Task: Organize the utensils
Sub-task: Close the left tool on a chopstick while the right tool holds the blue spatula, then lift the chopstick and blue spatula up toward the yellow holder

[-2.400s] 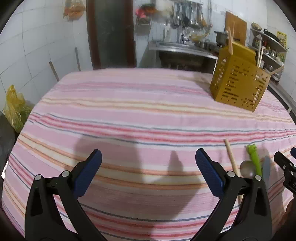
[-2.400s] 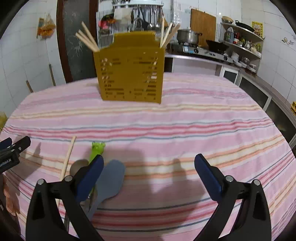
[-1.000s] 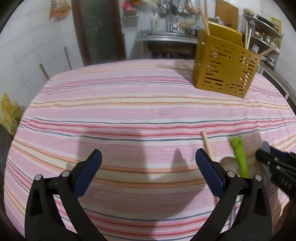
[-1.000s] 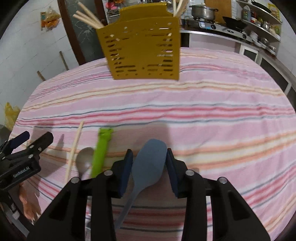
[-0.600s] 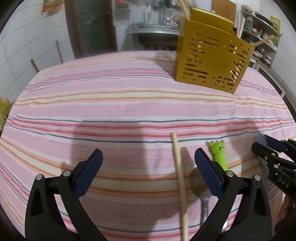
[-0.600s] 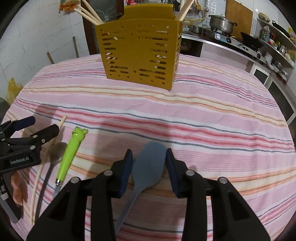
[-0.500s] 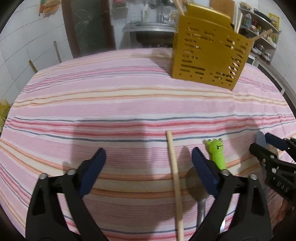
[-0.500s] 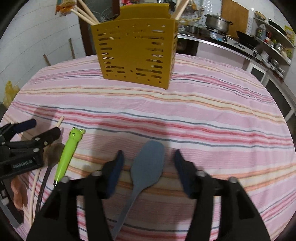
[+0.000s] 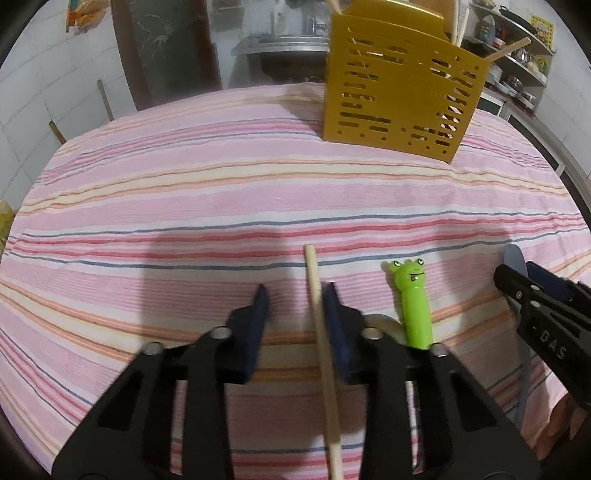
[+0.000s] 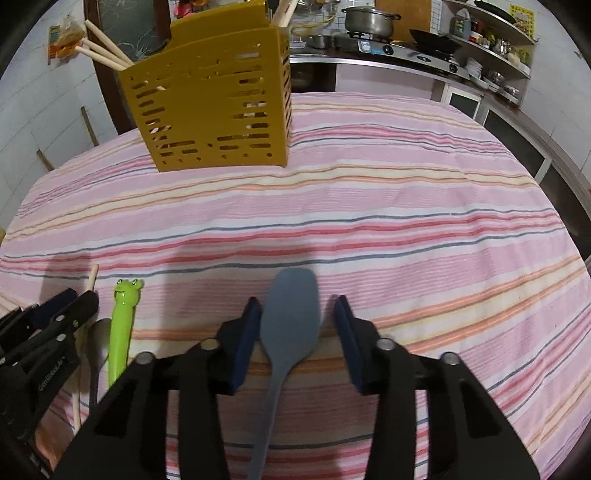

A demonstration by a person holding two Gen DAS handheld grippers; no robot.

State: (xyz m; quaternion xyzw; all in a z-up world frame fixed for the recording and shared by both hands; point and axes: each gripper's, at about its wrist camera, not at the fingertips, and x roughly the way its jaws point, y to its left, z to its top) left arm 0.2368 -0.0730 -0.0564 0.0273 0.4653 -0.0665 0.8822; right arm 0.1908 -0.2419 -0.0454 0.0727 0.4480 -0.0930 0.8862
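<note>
A yellow slotted utensil holder [image 9: 395,99] stands at the far side of the striped tablecloth, with wooden sticks in it; it also shows in the right wrist view [image 10: 210,107]. My left gripper [image 9: 297,306] is half closed around a wooden chopstick [image 9: 321,332] lying on the cloth; the stick touches the right pad, a gap remains on the left. My right gripper [image 10: 295,321] is open around a grey-blue spatula [image 10: 291,317] on the cloth, touching its left pad. A green frog-handled utensil [image 9: 413,302] and a metal spoon [image 10: 98,339] lie between the grippers.
The pink striped tablecloth [image 9: 221,192] covers the table. Behind it are a sink counter [image 9: 280,40], a stove with a pot [image 10: 373,18] and shelves of kitchenware [image 10: 495,40]. A dark door [image 9: 166,48] stands in the white tiled wall.
My left gripper moved right over the chopstick and narrowed around it. My right gripper, shut on the spatula a second ago, has opened; the spatula lies between its jaws.
</note>
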